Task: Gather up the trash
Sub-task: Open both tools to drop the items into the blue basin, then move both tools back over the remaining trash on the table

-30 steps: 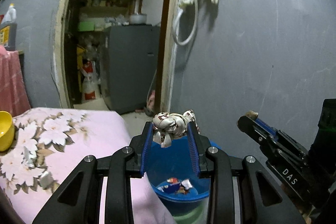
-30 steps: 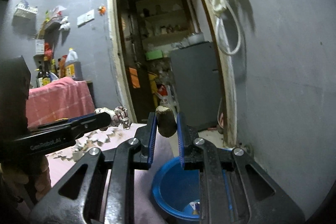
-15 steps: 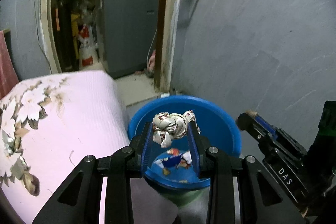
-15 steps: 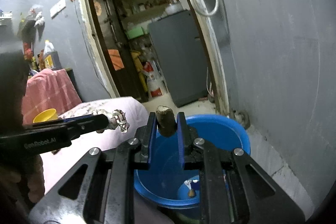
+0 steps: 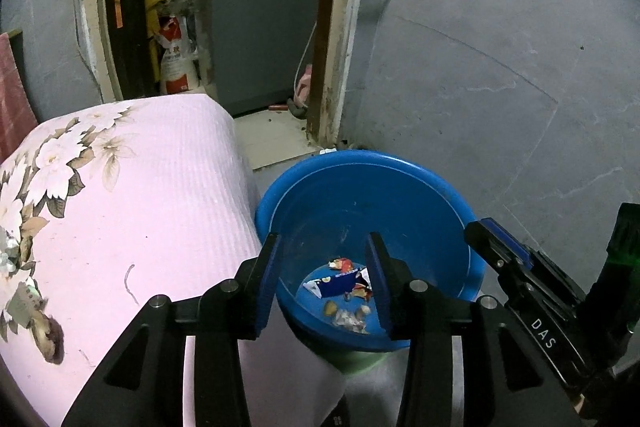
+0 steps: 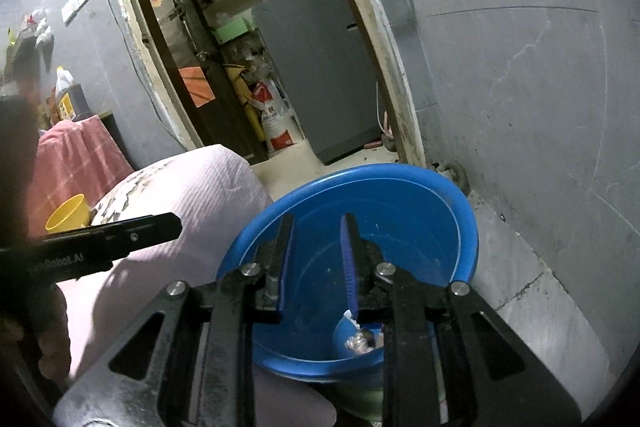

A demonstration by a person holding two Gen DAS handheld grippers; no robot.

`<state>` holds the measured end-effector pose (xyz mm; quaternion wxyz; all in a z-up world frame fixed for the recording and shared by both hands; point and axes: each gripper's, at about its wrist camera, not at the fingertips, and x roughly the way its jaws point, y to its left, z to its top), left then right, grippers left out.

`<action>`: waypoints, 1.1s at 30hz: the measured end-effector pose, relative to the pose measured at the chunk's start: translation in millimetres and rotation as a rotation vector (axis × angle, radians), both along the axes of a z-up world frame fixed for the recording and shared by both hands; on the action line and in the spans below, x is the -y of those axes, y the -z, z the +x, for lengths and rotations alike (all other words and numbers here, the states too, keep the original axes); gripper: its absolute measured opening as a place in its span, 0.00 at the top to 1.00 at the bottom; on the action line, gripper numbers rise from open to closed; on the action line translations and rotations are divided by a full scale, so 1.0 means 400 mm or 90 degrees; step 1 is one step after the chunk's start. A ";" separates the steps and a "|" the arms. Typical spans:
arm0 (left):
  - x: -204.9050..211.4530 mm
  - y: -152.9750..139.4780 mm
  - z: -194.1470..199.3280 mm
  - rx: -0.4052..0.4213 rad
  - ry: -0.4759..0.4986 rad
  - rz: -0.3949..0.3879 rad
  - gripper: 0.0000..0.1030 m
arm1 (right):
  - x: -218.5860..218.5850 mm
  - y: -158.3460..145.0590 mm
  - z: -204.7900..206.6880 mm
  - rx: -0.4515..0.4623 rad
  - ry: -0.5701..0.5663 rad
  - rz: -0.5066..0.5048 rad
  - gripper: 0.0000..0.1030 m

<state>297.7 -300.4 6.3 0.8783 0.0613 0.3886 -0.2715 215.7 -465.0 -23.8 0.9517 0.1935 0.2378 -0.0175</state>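
Lying in the bottom of the round blue plastic basin (image 5: pixel 420 211), the trash (image 5: pixel 346 291) sits below and between the blue-padded fingers of my left gripper (image 5: pixel 323 281); in the left wrist view I look straight down onto it through the gap. In the right wrist view the same heap (image 6: pixel 362 339) shows just past the near end of my right gripper (image 6: pixel 318 263), low in the basin (image 6: pixel 400 195).

I count one dark blue wrapper, a few red and white scraps, a small yellowish lump and a pale crumpled piece; the smaller bits are too fine to count. There is one basin, standing on the floor just right of the pink cloth with white flowers (image 5: pixel 132 195), and one yellow plastic cup (image 6: pixel 68 213) far left on that cloth.

My left gripper's jaws have just been opening and stand moderately apart with nothing between them, touching nothing. My right gripper's jaws have likewise just been opening, a narrower gap, also empty. Each gripper hangs over the basin's near side, the right one (image 5: pixel 516 267) to the right of the left one (image 6: pixel 120 239).

Beyond stand a grey wall (image 5: pixel 500 67) and a doorway with a grey cabinet (image 5: pixel 260 27).
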 end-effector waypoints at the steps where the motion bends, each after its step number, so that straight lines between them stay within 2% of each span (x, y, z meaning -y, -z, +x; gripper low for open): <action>1: -0.004 -0.005 -0.003 0.001 0.000 -0.001 0.64 | 0.000 0.000 0.001 0.001 0.000 0.000 0.48; 13: -0.051 -0.078 -0.059 0.036 -0.009 -0.021 0.64 | -0.037 -0.064 -0.013 0.024 -0.007 -0.019 0.47; 19: -0.106 -0.141 -0.092 0.071 -0.022 -0.041 0.64 | -0.076 -0.124 -0.031 0.048 -0.017 -0.038 0.46; 26: -0.206 -0.217 -0.135 0.116 -0.051 -0.068 0.64 | -0.144 -0.205 -0.057 0.085 -0.036 -0.064 0.44; 33: -0.340 -0.284 -0.177 0.151 -0.108 -0.107 0.55 | -0.245 -0.291 -0.079 0.129 -0.072 -0.091 0.36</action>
